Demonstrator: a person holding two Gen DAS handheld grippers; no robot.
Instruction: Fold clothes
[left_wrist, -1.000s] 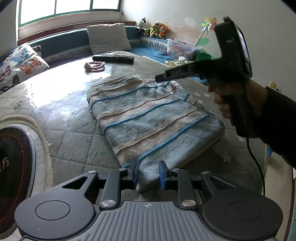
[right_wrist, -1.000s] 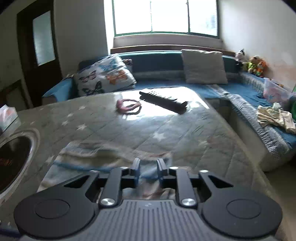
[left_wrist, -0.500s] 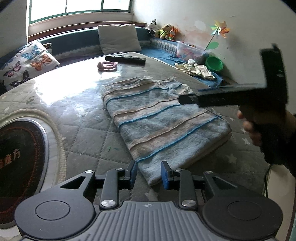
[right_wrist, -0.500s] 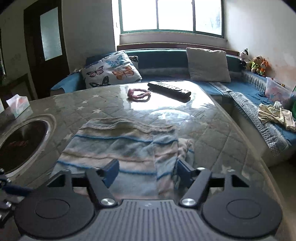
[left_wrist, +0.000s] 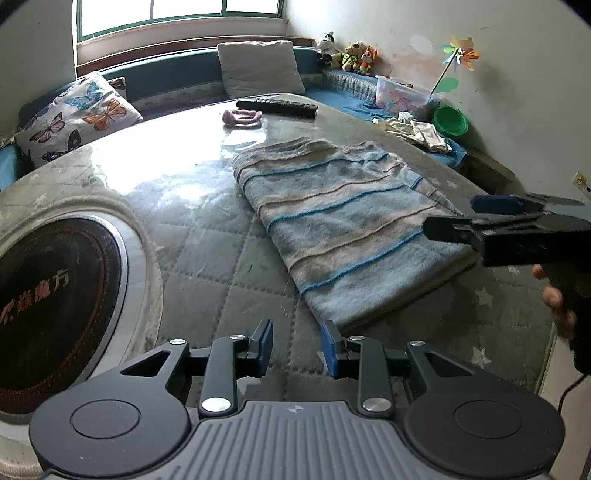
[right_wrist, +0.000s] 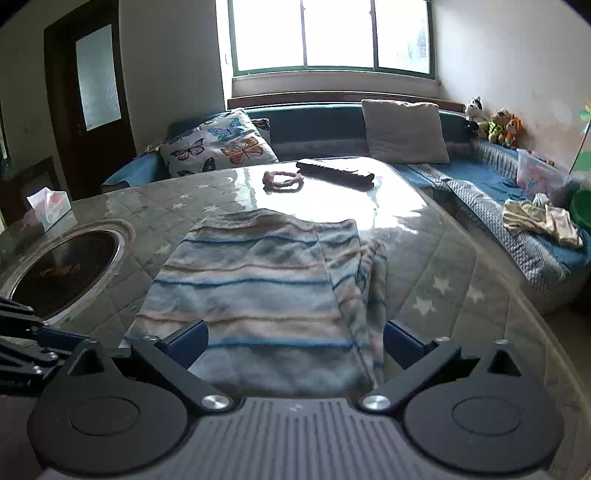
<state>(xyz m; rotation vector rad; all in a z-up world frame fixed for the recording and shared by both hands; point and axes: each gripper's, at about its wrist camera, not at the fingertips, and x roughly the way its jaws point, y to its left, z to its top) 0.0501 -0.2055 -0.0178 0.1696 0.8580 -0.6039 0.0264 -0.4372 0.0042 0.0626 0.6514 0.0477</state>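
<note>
Home living room: corner sofa (right_wrist: 317, 125) under a window (right_wrist: 332, 35), butterfly cushion (right_wrist: 218, 146), plush toys (right_wrist: 493, 123), remote (right_wrist: 334, 171) and tissue box (right_wrist: 50, 208) on a padded table (right_wrist: 443, 266), wooden door (right_wrist: 90, 99).

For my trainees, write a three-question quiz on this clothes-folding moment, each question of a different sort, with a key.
1. True or false: the left gripper is clamped on the striped blue garment.
2. Multiple choice: the right gripper has its jaws A) shut on the garment, B) wide open above the garment, C) out of view.
3. Short answer: which two small things lie at the far end of the table, beyond the garment?

Key: 1. False, its jaws are open and hold nothing. 2. B. 3. A black remote control and a pink band.
</note>
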